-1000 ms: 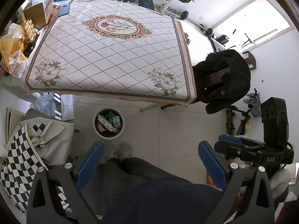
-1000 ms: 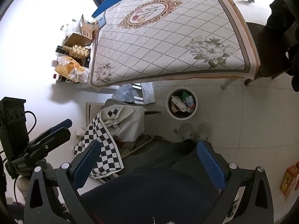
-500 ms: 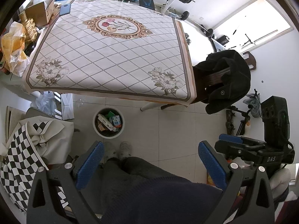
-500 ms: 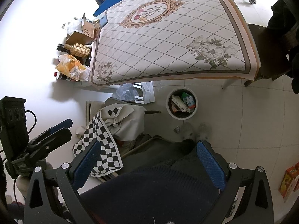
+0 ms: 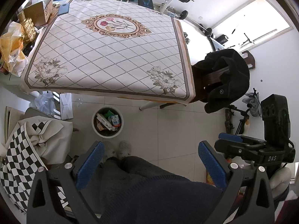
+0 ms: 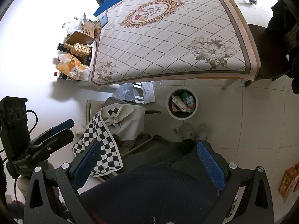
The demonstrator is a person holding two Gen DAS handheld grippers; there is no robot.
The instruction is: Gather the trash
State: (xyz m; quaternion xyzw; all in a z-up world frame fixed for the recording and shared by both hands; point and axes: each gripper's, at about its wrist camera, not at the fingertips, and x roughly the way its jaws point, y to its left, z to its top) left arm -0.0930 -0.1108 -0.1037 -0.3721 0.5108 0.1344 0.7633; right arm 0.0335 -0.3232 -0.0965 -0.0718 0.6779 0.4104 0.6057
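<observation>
A round white trash bin [image 5: 119, 129] stands on the tiled floor in front of the table, holding cartons and wrappers [image 5: 109, 120]. It also shows in the right wrist view [image 6: 172, 114]. My left gripper [image 5: 149, 150] is open and empty, held high above the person's legs and well back from the bin. My right gripper [image 6: 149, 149] is open and empty too, at a similar height. A small scrap of wrapper [image 6: 176, 130] lies on the floor beside the person's slippers. The table [image 5: 104, 56] has a flowered diamond-pattern cloth with nothing on it.
A chair with a checkered cloth [image 5: 24, 149] stands left of the bin. A chair with a black coat [image 5: 226, 78] stands at the table's right corner. Boxes, a gold bottle and a yellow bag [image 6: 72, 68] crowd the table's left side. Orange cartons [image 6: 288, 179] sit on the floor at right.
Both views have shifted very slightly; the grippers stay open and nothing in the scene has moved.
</observation>
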